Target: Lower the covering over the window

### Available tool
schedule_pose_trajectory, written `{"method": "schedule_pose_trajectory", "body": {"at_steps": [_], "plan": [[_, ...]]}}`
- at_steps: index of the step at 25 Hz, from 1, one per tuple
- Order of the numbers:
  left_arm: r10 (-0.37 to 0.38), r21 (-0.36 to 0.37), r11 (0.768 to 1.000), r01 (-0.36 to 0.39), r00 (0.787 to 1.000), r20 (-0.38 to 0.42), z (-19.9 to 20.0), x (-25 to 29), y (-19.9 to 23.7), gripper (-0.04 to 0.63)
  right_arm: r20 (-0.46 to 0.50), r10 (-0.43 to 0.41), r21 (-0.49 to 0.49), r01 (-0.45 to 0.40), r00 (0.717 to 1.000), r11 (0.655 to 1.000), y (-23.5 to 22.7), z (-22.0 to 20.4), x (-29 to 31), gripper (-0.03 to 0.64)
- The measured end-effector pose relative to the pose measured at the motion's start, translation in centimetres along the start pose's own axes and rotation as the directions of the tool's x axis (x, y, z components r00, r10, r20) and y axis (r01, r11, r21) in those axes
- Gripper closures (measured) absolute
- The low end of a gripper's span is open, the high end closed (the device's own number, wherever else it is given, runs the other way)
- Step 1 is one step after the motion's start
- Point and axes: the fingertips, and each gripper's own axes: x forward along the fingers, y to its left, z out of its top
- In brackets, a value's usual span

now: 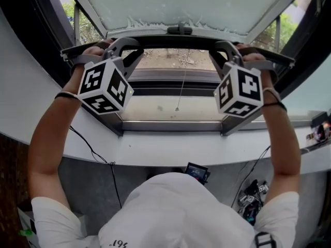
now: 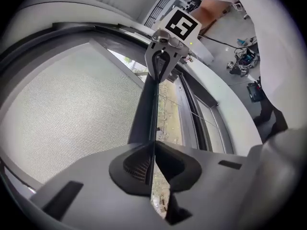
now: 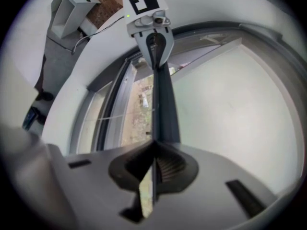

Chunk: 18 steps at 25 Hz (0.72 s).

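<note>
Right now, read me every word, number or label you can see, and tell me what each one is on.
"195", as best it reads, on the white shirt: small and close to the picture's edge, so not certain.
Left marker cube and right marker cube: black and white square patterns only, no letters.
Small screen below the sill: too small to read.
</note>
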Motion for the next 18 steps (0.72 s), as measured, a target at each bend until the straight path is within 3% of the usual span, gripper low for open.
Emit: {"method": "schedule_pose_trajectory", "body": {"at_steps": [8,18], "plan": [[-0.07,-0.055,0.996,0.069,0.998,-0.008,-1.7,2.2,-5.6,0.554,-0.021,0.086,0.047,-0.085,0.996,0.995,5.9,-0.7,2.0,0.581],[-0.081,-0.09,0.993,0.079,0.996,-0.021,-3.2,3.2,-8.3,0.554,-0.037,0.103,0.07,-0.1,0.994,0.993,8.9,-0.6,3.5,0.581]]}}
